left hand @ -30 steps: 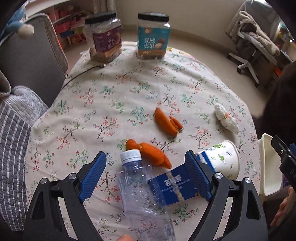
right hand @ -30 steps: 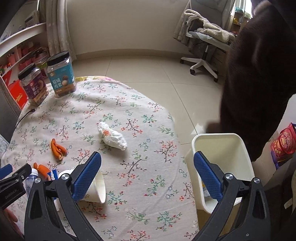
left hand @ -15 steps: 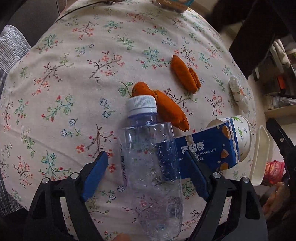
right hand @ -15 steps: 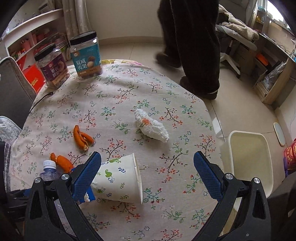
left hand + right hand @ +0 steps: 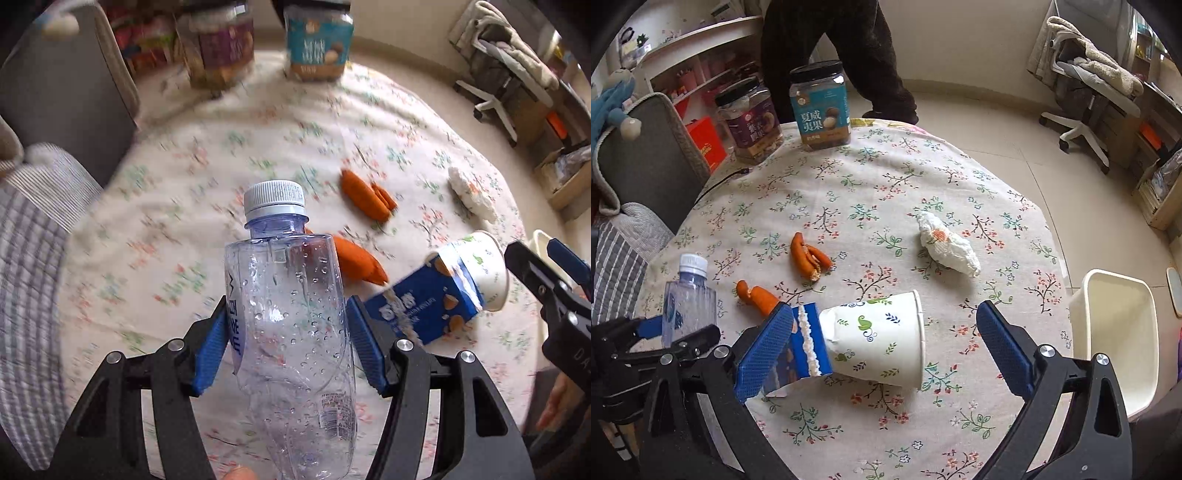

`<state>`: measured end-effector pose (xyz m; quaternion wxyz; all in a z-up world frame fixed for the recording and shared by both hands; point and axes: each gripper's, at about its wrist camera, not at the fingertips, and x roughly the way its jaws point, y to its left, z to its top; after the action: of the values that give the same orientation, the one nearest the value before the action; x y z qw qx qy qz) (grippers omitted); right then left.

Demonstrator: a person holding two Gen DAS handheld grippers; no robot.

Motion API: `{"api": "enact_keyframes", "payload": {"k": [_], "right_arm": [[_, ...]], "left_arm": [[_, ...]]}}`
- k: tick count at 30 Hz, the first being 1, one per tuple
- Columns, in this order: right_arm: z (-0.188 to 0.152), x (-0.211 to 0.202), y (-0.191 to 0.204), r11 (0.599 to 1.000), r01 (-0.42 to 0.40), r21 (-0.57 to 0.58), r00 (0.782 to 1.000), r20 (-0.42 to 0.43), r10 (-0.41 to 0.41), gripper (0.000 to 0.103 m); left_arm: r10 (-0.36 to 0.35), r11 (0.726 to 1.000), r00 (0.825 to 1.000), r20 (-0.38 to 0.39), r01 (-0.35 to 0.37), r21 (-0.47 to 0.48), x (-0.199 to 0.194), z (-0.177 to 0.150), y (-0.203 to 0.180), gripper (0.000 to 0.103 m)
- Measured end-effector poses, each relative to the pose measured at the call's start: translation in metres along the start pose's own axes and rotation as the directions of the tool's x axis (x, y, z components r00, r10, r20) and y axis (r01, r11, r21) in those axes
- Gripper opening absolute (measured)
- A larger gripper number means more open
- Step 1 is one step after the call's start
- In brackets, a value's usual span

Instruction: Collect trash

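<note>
A clear plastic bottle (image 5: 288, 295) with a white cap stands nearly upright between the blue pads of my left gripper (image 5: 288, 304). Its jaws are closing and the pads press on the bottle's sides. From the right wrist the bottle (image 5: 689, 299) shows at the left. My right gripper (image 5: 884, 310) hangs open above a paper cup (image 5: 882, 339) lying on its side, with a blue carton (image 5: 803, 339) stuck against its base. Two orange peels (image 5: 809, 256) and a crumpled tissue (image 5: 947, 247) lie on the floral tablecloth. A cream bin (image 5: 1115, 332) stands on the floor at the table's right.
Two snack jars (image 5: 820, 107) stand at the table's far edge, with a black cable (image 5: 720, 184) beside them. A person's dark-trousered legs (image 5: 831, 44) are behind the jars. A grey chair (image 5: 646, 155) is at the left, an office chair (image 5: 1086, 92) far right.
The left jaws narrowed onto the bottle, which rose from lying to nearly upright. The right gripper swung from the bin to above the cup. A person walked behind the table.
</note>
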<state>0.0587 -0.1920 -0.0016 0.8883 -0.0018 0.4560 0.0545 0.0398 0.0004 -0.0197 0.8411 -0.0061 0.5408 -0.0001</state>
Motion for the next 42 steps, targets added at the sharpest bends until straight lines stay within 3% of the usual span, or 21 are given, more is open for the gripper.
{"api": "enact_keyframes", "payload": {"k": [4,7,11,16,18,19,20,25,30,32,34,37,42], "right_arm": [[-0.008,0.004,0.013,0.998,-0.042,-0.037,0.999,-0.012,0.041,0.09],[-0.016,0.007,0.023,0.994,-0.088,-0.058,0.996,-0.029,0.086,0.085],[-0.027,0.015,0.036,0.988,-0.138,-0.071,0.989,-0.068,0.133,0.077],[-0.031,0.03,0.045,0.986,-0.141,-0.087,0.988,-0.075,0.135,0.07],[-0.029,0.03,0.048,0.986,-0.134,-0.102,0.99,-0.064,0.128,0.057],[-0.029,0.031,0.049,0.985,-0.143,-0.098,0.988,-0.076,0.136,0.038],[-0.029,0.033,0.048,0.984,-0.159,-0.081,0.984,-0.097,0.151,0.028],[-0.032,0.027,0.05,0.982,-0.164,-0.092,0.984,-0.086,0.156,0.027],[-0.026,0.002,0.054,0.978,-0.175,-0.115,0.985,-0.008,0.175,0.021],[-0.024,-0.008,0.056,0.975,-0.177,-0.132,0.983,0.021,0.181,0.007],[-0.022,-0.015,0.056,0.973,-0.179,-0.143,0.982,0.034,0.186,0.001],[-0.022,-0.017,0.052,0.973,-0.188,-0.137,0.98,0.038,0.194,0.0],[-0.023,-0.009,0.036,0.97,-0.239,-0.034,0.971,-0.011,0.239,0.003]], "left_arm": [[0.076,0.995,0.99,0.122,-0.082,0.048,-0.014,0.009,0.004,0.061],[0.083,0.994,0.982,0.172,-0.093,0.051,-0.024,0.014,0.009,0.062],[0.077,0.995,0.979,0.19,-0.087,0.046,-0.03,0.013,0.011,0.062],[0.062,0.997,0.981,0.182,-0.07,0.035,-0.032,0.012,0.012,0.062],[0.065,0.997,0.98,0.188,-0.073,0.037,-0.033,0.01,0.011,0.062],[0.066,0.996,0.979,0.194,-0.075,0.039,-0.034,0.01,0.011,0.062],[0.067,0.996,0.978,0.2,-0.077,0.042,-0.035,0.009,0.01,0.062],[0.067,0.996,0.974,0.216,-0.077,0.039,-0.037,0.009,0.01,0.062],[0.072,0.996,0.965,0.25,-0.081,0.028,-0.044,0.01,0.01,0.062],[0.072,0.996,0.961,0.268,-0.082,0.027,-0.048,0.011,0.01,0.062],[0.073,0.996,0.956,0.283,-0.084,0.027,-0.05,0.012,0.009,0.062],[0.07,0.996,0.954,0.29,-0.081,0.026,-0.051,0.013,0.007,0.062],[0.063,0.997,0.954,0.294,-0.075,0.029,-0.052,0.014,0.006,0.062]]}}
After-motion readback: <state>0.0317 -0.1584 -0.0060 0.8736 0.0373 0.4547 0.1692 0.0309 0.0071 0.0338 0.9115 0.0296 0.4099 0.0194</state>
